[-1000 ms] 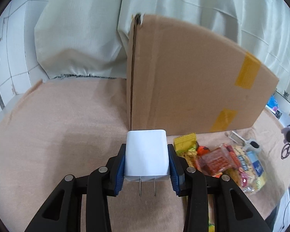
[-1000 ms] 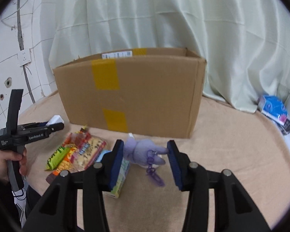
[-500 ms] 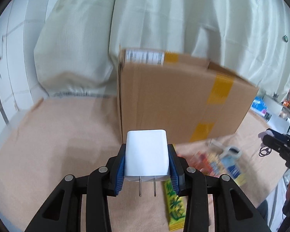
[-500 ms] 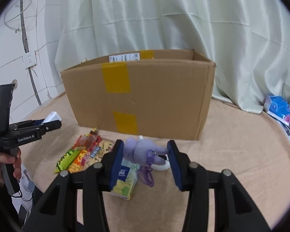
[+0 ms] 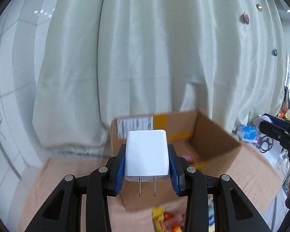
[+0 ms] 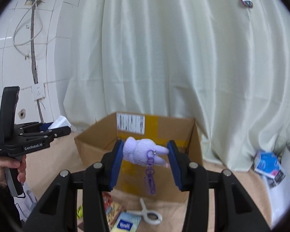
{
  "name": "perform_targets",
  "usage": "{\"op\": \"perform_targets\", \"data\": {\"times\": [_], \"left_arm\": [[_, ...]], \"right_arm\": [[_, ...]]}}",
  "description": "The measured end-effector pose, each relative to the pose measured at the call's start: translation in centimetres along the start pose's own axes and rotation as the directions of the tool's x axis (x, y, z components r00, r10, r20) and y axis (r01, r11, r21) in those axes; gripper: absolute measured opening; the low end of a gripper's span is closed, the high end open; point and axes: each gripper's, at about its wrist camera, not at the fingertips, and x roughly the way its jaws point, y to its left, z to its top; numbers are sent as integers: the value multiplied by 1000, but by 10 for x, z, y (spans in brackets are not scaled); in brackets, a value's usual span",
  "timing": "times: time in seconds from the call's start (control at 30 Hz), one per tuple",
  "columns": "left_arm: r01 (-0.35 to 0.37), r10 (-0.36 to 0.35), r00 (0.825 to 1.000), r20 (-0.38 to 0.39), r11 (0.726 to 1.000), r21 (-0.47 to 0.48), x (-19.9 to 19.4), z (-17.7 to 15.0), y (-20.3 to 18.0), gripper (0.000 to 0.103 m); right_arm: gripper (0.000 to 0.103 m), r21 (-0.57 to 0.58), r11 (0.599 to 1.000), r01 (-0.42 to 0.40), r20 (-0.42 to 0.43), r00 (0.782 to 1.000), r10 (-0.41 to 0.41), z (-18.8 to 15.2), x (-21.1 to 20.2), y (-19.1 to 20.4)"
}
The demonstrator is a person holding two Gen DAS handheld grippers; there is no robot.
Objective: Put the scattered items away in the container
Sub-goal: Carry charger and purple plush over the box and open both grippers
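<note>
My left gripper point(image 5: 147, 166) is shut on a white plug adapter point(image 5: 146, 154), prongs toward the camera, held above the near-left corner of the open cardboard box point(image 5: 212, 135). My right gripper point(image 6: 145, 160) is shut on a lilac plush toy point(image 6: 141, 151) whose purple chain hangs down, raised in front of the same cardboard box point(image 6: 98, 141). A small pink item point(image 5: 189, 157) lies on the box floor. From the right wrist view the left gripper point(image 6: 64, 127) shows at the left, in a person's hand point(image 6: 2, 169), still holding the white adapter point(image 6: 60, 122).
Snack packets point(image 5: 168, 219) and a yellow pack point(image 6: 126, 223) lie on the tan tablecloth before the box, with a white clip point(image 6: 151, 213). A blue tissue pack point(image 6: 267, 163) sits at the right. Pale curtains hang behind the box; a tiled wall with a socket stands left.
Both grippers have risen with their loads, from table level to above the box rim. The box's open inside now shows, and the snacks have dropped to the bottom edge.
</note>
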Motion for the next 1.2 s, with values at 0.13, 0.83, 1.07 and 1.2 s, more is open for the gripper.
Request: {"op": "perform_targets", "data": {"times": [0.13, 0.83, 1.07, 1.2], "left_arm": [[10, -10, 1000, 0, 1000, 3, 20, 32, 0, 40], [42, -42, 958, -282, 999, -7, 179, 15, -4, 40], [44, -44, 954, -298, 999, -8, 186, 8, -3, 40], [45, -45, 951, -306, 999, -8, 190, 8, -4, 40]], "right_arm": [[50, -15, 1000, -2, 11, 1000, 2, 32, 19, -2], [50, 56, 996, -62, -280, 957, 76, 4, 186, -29], [50, 89, 994, -66, -319, 943, 91, -11, 200, -40], [50, 92, 994, -61, -336, 938, 89, -15, 204, -44]]}}
